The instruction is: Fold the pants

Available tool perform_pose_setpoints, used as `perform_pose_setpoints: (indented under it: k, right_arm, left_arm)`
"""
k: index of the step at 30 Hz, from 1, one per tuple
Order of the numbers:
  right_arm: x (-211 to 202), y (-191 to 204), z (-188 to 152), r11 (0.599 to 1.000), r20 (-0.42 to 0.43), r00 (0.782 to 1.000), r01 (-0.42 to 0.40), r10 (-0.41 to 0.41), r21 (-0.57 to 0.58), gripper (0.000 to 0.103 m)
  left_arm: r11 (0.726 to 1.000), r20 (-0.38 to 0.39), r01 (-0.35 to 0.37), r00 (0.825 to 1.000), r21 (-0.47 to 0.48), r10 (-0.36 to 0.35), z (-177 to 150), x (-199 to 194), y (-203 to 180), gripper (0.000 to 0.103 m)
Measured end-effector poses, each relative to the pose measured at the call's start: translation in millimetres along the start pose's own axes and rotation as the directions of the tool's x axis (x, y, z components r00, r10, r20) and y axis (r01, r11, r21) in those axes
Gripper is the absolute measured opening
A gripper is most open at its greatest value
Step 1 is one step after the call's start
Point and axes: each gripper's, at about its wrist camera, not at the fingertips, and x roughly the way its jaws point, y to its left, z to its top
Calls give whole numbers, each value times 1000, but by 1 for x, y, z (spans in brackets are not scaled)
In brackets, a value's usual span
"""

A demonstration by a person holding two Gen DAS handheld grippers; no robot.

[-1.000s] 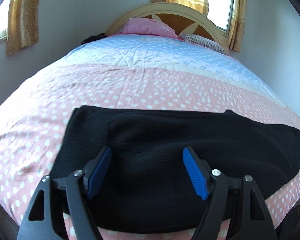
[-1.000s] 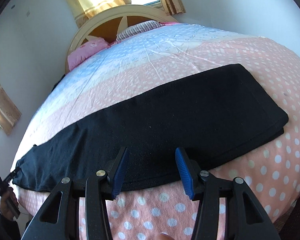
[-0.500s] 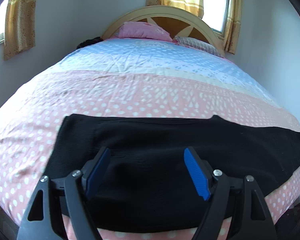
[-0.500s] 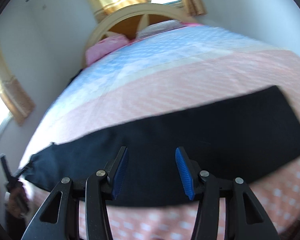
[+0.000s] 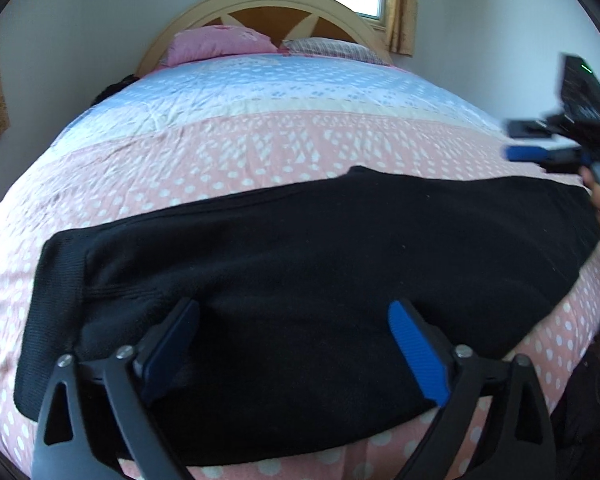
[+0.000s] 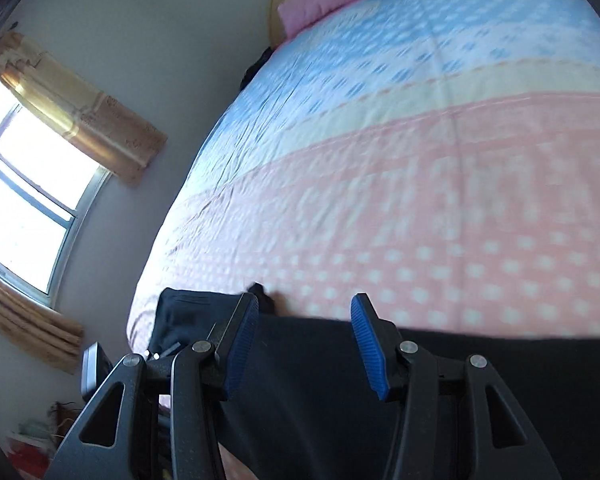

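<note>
The black pants (image 5: 308,280) lie flat near the foot edge of the bed (image 5: 260,136), their long axis running crosswise, with the ribbed waistband at the left and the legs stretching to the right. The left gripper (image 5: 294,340) hangs low over the waistband half, pointing toward the headboard (image 5: 260,0), its jaws spread wide and holding nothing. The right gripper (image 6: 304,340) hovers over the pants' far edge, angled toward the left side of the bed, likewise open and empty.
</note>
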Motion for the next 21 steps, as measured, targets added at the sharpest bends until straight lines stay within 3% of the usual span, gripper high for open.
perform_pose_setpoints:
  k: [5,13,14,15,17,21]
  right_arm:
    - [62,20,16,997,-117,991,-52,58,58,44]
    - [118,27,11,982,-250,958,-101,139,157,36]
    - [121,26,10,979,-257,955,-106,148,172,22]
    - [123,26,8,979,-256,956,-98,142,179,15]
    - [119,25,12,977,-239,959,-109,152,181,8]
    - [93,38,17,984,-151,978,-126,145,130,6]
  left_arm:
    - [1000,11,13,1000,14,-13,-4,0,-4,103]
    - [1000,23,28,999,7,-28,-5,-2,-2,103]
    - [1000,24,26,999,7,-26,-5,-3,-2,103]
    - [1000,25,24,999,9,-24,-6,-3,-3,103]
    - [1000,27,23,999,8,-24,-6,-3,-3,103]
    - [1000,29,22,999,8,-22,-6,-4,-3,103]
